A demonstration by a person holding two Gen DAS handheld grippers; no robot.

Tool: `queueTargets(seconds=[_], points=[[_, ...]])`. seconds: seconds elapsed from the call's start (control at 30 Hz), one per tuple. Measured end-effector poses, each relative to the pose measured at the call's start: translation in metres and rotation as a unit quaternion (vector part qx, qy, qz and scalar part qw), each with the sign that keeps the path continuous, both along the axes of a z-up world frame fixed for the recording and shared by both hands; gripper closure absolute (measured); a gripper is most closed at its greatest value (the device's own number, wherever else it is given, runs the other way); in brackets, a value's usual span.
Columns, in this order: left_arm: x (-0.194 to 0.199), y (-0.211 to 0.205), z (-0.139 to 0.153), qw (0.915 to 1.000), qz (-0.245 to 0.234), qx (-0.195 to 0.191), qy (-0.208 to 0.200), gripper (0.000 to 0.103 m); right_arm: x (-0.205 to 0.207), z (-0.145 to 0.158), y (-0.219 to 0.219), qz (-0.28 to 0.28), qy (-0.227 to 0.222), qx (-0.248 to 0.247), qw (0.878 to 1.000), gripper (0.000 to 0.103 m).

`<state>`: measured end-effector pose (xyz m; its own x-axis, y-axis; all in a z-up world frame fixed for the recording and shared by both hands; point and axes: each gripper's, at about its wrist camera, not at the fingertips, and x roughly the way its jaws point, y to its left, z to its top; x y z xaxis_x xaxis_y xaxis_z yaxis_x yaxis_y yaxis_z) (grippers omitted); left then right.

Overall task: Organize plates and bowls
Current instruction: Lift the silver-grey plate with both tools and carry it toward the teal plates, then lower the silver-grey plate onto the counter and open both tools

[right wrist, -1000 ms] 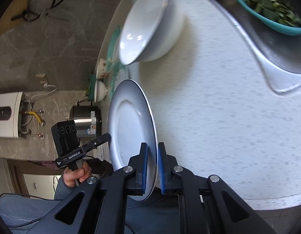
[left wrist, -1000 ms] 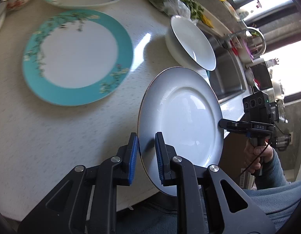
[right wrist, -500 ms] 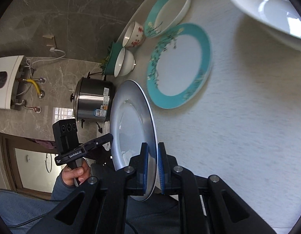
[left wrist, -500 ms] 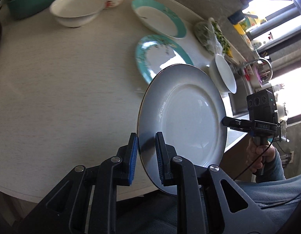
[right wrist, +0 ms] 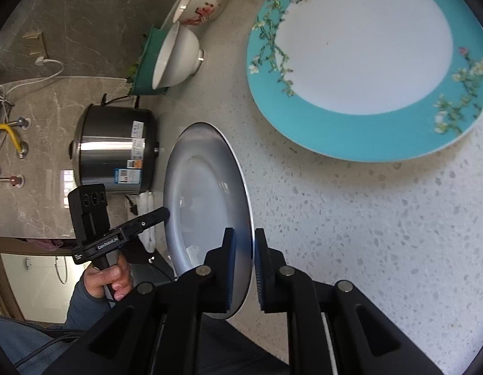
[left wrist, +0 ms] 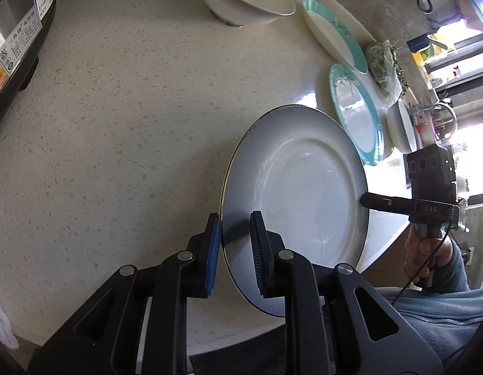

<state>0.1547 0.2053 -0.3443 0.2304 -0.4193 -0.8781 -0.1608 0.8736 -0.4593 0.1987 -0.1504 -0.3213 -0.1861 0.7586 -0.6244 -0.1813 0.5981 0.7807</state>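
A white plate (left wrist: 304, 193) with a thin dark rim is held above the speckled counter (left wrist: 132, 109) by both grippers, one on each side of its rim. My left gripper (left wrist: 233, 243) is shut on its near edge. My right gripper (right wrist: 243, 259) is shut on the opposite edge; it also shows in the left wrist view (left wrist: 365, 200). In the right wrist view the plate (right wrist: 204, 200) stands edge-on, and the left gripper (right wrist: 166, 212) touches its far rim. A teal-rimmed floral plate (right wrist: 366, 56) lies on the counter beside it.
A white bowl (left wrist: 247, 0) and a deep teal-rimmed dish (left wrist: 332, 34) sit at the back. A red-patterned bowl (right wrist: 204, 0) and a green basin (right wrist: 146, 62) stand beyond. A steel rice cooker (right wrist: 116, 150) is at the left. Another white bowl (left wrist: 401, 128) sits by the sink faucet (left wrist: 438, 115).
Both grippers have carried the white plate leftward along the counter, away from the sink. The rice cooker and white bowl are now close; the teal plate has shifted to the right.
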Motion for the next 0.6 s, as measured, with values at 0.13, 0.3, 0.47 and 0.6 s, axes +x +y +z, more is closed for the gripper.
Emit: queueTargets(seconds=[0.13,0.3,0.47,0.6], points=[[-0.003,0.014,-0.014,1.0,-0.005,-0.003,0.007,0.086,-0.001,-0.003,0.006,-0.002,-0.006,-0.02,1.0,0.088],[-0.005,0.017,-0.021,0.9999,-0.015,0.005,0.007,0.085,-0.003,-0.004,0.013,-0.001,-0.022,-0.045,0.999,0.087],[-0.002,0.007,-0.016,0.9995,-0.021,0.023,-0.001,0.083,-0.003,0.002,0.022,-0.002,-0.045,-0.07,0.997,0.085],[0.0,-0.008,-0.011,0.9983,-0.034,0.047,-0.008,0.081,-0.014,0.018,0.036,0.026,-0.115,-0.133,0.984,0.079]])
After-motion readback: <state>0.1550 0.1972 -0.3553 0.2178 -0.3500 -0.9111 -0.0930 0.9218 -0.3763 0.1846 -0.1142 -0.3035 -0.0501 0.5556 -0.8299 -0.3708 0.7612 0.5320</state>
